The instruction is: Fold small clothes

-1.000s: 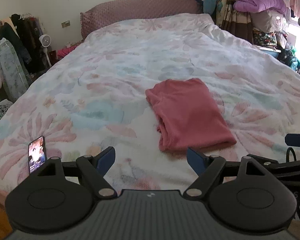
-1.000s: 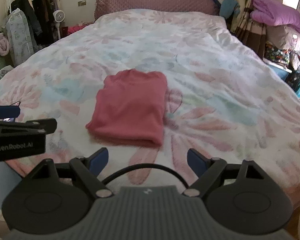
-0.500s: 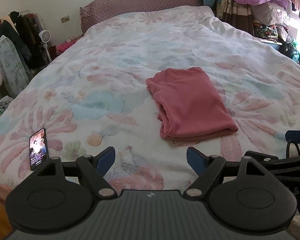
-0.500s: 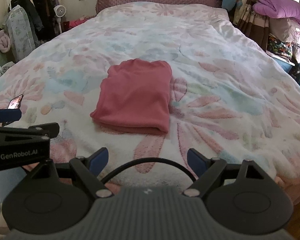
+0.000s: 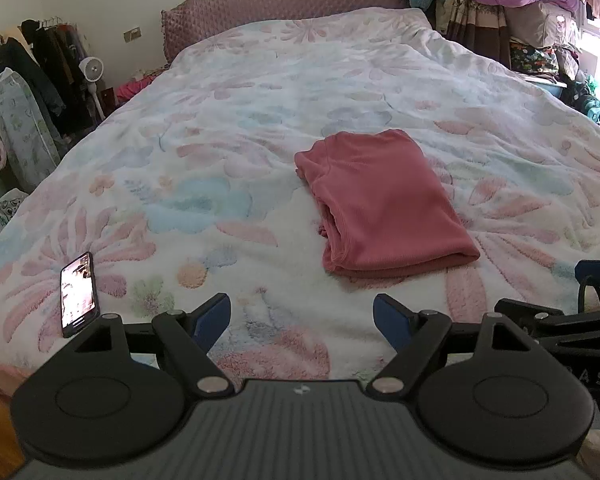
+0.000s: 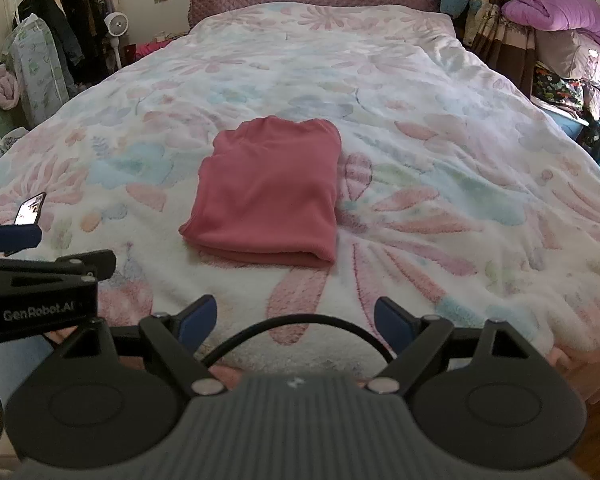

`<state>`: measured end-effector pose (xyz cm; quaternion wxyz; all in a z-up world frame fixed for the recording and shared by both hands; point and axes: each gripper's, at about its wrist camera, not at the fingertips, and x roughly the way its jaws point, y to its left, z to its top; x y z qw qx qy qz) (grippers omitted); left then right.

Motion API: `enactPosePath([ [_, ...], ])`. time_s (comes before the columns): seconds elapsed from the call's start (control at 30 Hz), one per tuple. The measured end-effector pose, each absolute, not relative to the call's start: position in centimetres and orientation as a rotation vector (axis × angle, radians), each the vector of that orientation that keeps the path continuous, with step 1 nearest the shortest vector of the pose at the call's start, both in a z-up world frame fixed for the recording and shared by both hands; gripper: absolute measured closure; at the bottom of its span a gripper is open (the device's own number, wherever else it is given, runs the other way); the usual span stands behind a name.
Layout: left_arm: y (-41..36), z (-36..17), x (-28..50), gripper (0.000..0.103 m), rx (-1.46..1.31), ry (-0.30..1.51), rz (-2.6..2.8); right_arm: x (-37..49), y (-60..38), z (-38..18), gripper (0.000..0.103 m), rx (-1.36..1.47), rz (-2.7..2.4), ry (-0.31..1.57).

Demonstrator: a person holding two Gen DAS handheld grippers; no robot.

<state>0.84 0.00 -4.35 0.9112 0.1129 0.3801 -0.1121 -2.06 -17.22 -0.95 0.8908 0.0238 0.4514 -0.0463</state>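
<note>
A pink-red garment (image 5: 383, 204) lies folded in a neat rectangle on the floral bedspread (image 5: 260, 128); it also shows in the right wrist view (image 6: 270, 196). My left gripper (image 5: 301, 320) is open and empty, held back over the bed's near edge, well short of the garment. My right gripper (image 6: 296, 320) is open and empty too, also near the bed's front edge. The left gripper's body shows at the left in the right wrist view (image 6: 40, 280).
A phone (image 5: 78, 294) with a lit screen lies on the bedspread at the front left. A clothes rack (image 5: 32, 72) and a fan (image 5: 90, 72) stand left of the bed. Piled bedding and clothes (image 5: 531, 12) stand on the right.
Both grippers have pulled back toward the foot of the bed, away from the folded garment. The garment has not moved. Both stay open.
</note>
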Motion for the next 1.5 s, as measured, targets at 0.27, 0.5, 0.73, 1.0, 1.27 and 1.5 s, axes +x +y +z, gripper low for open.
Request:
enactPosePath([
  [0.27, -0.05, -4.34, 0.81, 0.008, 0.232, 0.784, -0.230, -2.03, -16.89, -1.01, 0.021, 0.045, -0.091, 0.942],
  [0.5, -0.07, -4.32, 0.80, 0.008, 0.232, 0.784, -0.229, -2.03, -16.84, -0.98, 0.021, 0.046, -0.092, 0.944],
  [0.73, -0.03, -4.32, 0.80, 0.008, 0.232, 0.785, -0.229, -2.05, -16.76, -0.96, 0.021, 0.047, -0.093, 0.944],
  [1.0, -0.02, -4.31, 0.83, 0.008, 0.232, 0.786, -0.231, -2.04, -16.73, -0.96, 0.021, 0.047, -0.093, 0.944],
  [1.27, -0.03, -4.30, 0.81, 0.008, 0.231, 0.787, -0.231, -2.07, -16.76, -0.96, 0.021, 0.046, -0.092, 0.943],
  [1.5, 0.10, -4.35, 0.83, 0.008, 0.237, 0.778, -0.228, -2.04, -16.82, -0.99, 0.021, 0.043, -0.089, 0.943],
])
